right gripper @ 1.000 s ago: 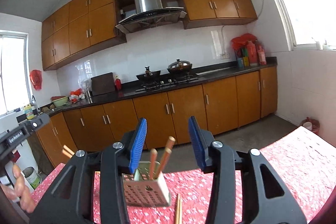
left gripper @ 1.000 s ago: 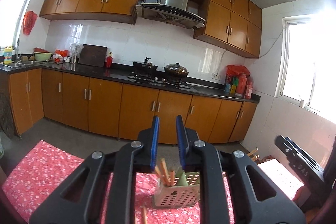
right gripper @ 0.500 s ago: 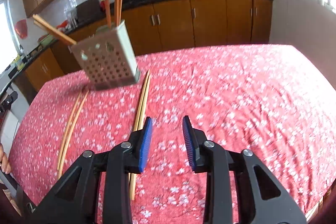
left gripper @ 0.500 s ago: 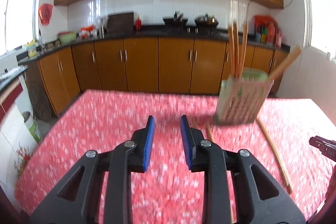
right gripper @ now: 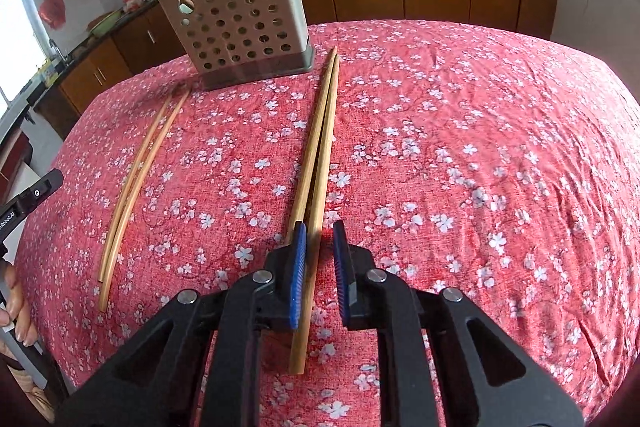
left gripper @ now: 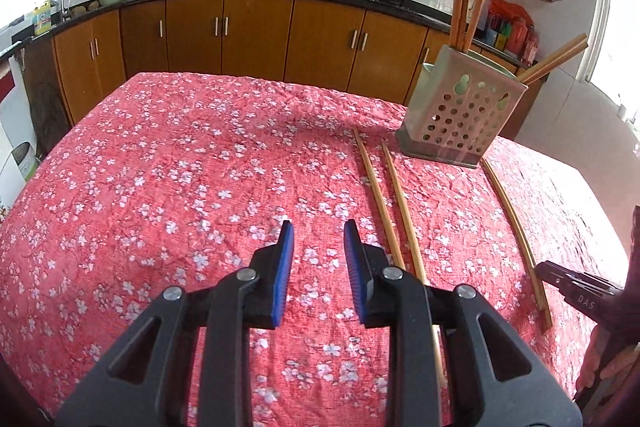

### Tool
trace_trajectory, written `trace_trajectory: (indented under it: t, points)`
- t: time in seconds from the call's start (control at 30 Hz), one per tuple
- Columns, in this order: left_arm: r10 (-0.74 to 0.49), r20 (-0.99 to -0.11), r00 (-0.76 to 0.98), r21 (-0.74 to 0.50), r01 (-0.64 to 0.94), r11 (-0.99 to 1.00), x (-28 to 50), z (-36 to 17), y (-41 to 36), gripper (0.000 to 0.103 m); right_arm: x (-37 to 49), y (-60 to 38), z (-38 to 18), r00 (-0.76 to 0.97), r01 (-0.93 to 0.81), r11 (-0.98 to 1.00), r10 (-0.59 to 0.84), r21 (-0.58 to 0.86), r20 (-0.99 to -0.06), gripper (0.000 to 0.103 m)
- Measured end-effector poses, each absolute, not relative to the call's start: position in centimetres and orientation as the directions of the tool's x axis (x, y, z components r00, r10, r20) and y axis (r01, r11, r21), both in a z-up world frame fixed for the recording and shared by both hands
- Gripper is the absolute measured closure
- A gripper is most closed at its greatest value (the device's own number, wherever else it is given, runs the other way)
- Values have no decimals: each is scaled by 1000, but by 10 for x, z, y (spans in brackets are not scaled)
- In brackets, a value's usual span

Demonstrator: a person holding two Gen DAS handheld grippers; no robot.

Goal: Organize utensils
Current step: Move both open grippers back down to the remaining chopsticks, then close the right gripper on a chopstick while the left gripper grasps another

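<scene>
The right gripper (right gripper: pixel 319 231), jaws just narrowing around 2 chopsticks (right gripper: pixel 316 155) without yet clamping them, may pinch only 1; the left gripper (left gripper: pixel 318 233) hangs apart, empty.

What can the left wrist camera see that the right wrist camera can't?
Left only: the left claw up close, just opened a little, holding nothing. Right only: the right claw up close, just closing, straddling one chopstick of a pair, not yet pinching. Both: the holey holder, four loose chopsticks, and the flowery red cloth.
</scene>
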State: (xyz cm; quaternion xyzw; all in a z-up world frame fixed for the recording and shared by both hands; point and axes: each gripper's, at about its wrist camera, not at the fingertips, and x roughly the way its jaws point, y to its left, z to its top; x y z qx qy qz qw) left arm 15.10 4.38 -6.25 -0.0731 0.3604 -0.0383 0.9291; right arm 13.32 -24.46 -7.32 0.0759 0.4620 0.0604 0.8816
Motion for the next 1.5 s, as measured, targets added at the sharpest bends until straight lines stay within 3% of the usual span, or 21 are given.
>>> trace_trajectory:
  t: [0.07,0.3,0.5,0.7,0.77,0.87,1.1,1.5]
  points:
    - [-137,-670,730,-166,32,986,154,-62,40,76,132,-244,-74,571,-42,985,159,165,-806,95]
    - [-217,-703,678,-196,108,975,161,-72,19,76,142,-277,-76,589,97,985,60,144,-806,95]
    - [-249,-731,635,-190,161,969,164,-82,-3,77,136,-292,-77,594,110,984,47,140,-803,95]
    - [-223,-772,595,-149,171,974,168,-94,-20,85,126,-295,-77,599,102,986,43,130,-799,95]
    - [-193,-784,590,-125,155,980,170,-99,-22,93,124,-294,-76,600,100,987,42,127,-799,95]
    - [-142,-784,604,-90,116,989,171,-98,-16,95,123,-295,-76,600,95,988,44,126,-799,95]
    - [-54,-788,614,-76,-10,997,185,-97,35,95,127,-306,-75,603,120,987,12,105,-797,95]
    - [-98,-775,624,-120,7,993,181,-95,53,90,131,-310,-78,616,120,990,-17,73,-788,95]
